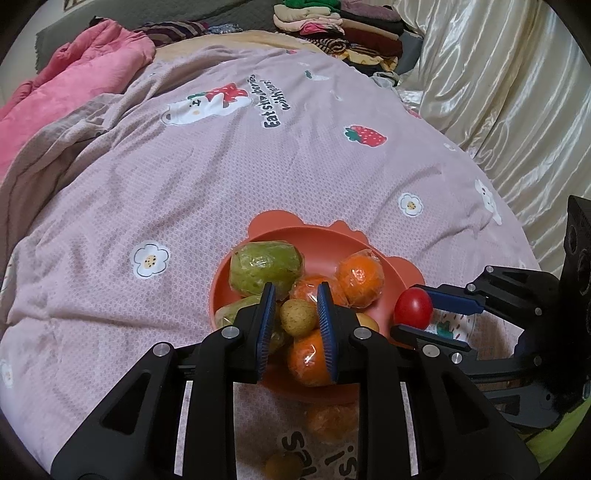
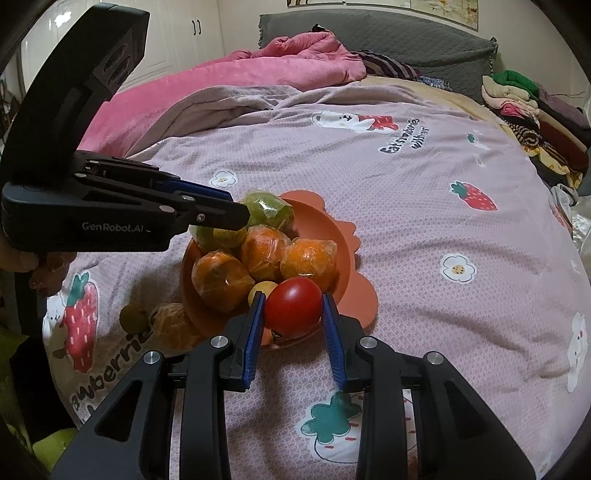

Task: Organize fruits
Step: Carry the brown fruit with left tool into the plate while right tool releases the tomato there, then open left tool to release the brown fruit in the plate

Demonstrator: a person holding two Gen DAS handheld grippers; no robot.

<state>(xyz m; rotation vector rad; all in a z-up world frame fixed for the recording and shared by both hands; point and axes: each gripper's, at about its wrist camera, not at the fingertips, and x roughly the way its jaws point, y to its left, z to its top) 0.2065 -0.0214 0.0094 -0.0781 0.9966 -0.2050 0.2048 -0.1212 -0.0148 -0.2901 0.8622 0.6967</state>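
An orange plate (image 1: pixel 325 240) (image 2: pixel 343 240) on the bed holds wrapped oranges (image 1: pixel 360 277) (image 2: pixel 308 260) and green fruits (image 1: pixel 264 267) (image 2: pixel 267 212). My left gripper (image 1: pixel 297 312) is shut on a small yellow-green round fruit (image 1: pixel 297 317) above the plate. My right gripper (image 2: pixel 293 308) is shut on a red tomato (image 2: pixel 293 306) (image 1: pixel 413 307) at the plate's near edge. A wrapped orange (image 2: pixel 171 325) (image 1: pixel 330 422) and a small green fruit (image 2: pixel 133 318) (image 1: pixel 284 466) lie on the sheet beside the plate.
The bed has a pink strawberry-print sheet (image 1: pixel 221 184) (image 2: pixel 406 184). A pink quilt (image 2: pixel 229 74) lies at the head and folded clothes (image 1: pixel 351 29) (image 2: pixel 535 114) are stacked at the far side. A cream curtain (image 1: pixel 498 92) hangs beside the bed.
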